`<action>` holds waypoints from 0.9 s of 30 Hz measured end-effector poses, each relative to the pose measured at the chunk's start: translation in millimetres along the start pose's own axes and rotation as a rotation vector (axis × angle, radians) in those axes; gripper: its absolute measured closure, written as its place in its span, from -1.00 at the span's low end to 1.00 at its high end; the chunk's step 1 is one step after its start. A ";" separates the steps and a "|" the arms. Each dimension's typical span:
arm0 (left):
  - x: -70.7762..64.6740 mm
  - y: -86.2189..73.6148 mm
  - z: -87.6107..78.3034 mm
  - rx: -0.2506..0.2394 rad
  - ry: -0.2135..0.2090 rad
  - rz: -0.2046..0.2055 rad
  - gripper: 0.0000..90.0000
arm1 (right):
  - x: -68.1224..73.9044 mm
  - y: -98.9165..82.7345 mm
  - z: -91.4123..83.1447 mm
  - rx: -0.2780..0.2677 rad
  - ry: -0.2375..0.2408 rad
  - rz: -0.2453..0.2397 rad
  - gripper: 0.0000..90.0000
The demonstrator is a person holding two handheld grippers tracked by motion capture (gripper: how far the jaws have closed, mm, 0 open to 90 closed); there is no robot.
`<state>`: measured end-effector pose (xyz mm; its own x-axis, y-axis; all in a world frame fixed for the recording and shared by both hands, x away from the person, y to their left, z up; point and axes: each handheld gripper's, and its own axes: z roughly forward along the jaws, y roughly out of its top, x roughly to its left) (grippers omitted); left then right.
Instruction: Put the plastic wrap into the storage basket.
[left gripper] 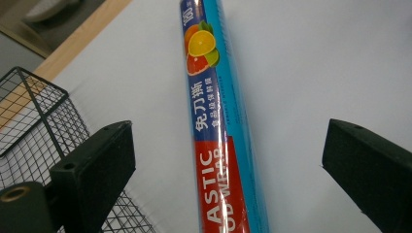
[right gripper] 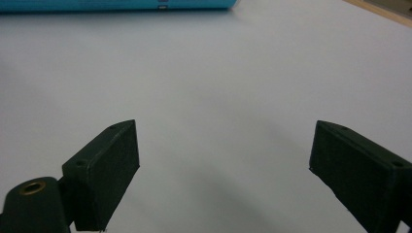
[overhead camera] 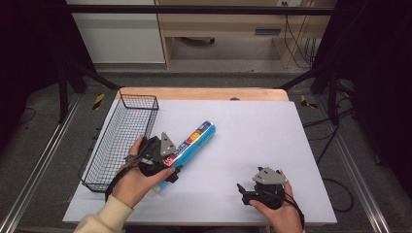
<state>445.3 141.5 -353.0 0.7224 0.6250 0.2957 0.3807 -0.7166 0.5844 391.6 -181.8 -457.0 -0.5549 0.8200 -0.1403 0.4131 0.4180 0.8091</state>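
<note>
- Two risks apply; right gripper (overhead camera: 245,190), nearest, sits released and idle.
- Left gripper (left gripper: 228,160) straddles the plastic wrap roll (left gripper: 218,121), jaws spread, nothing grasped.
- Closing off-centre could spin the roll.
- Beside the roll, the wire basket (overhead camera: 119,141) could snag a jaw.

Lying diagonally near the middle of the worktop (overhead camera: 252,126): plastic wrap roll (overhead camera: 192,143). Just left of it, along the left edge: wire basket (overhead camera: 121,141). Over the roll's near end, close beside the basket: left gripper (overhead camera: 163,160). Well apart, at the near right: right gripper (overhead camera: 255,191).
</note>
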 end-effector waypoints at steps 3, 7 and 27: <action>4.5 10.7 4.1 0.047 0.014 0.034 -0.88 | 2.8 0.3 -2.4 -0.003 0.009 -0.012 -0.76; 12.6 22.4 14.2 0.101 0.007 0.036 -0.89 | 6.4 0.3 0.3 0.003 0.027 -0.026 -0.77; 28.6 42.8 62.5 0.296 -0.035 -0.031 -0.86 | 8.2 -0.2 2.3 0.016 0.042 -0.034 -0.78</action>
<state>518.3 109.3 -366.8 0.7252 0.6406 0.2522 0.5510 -0.7597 0.3454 388.6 -174.2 -459.6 -0.5986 0.7882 -0.1428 0.4052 0.4517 0.7948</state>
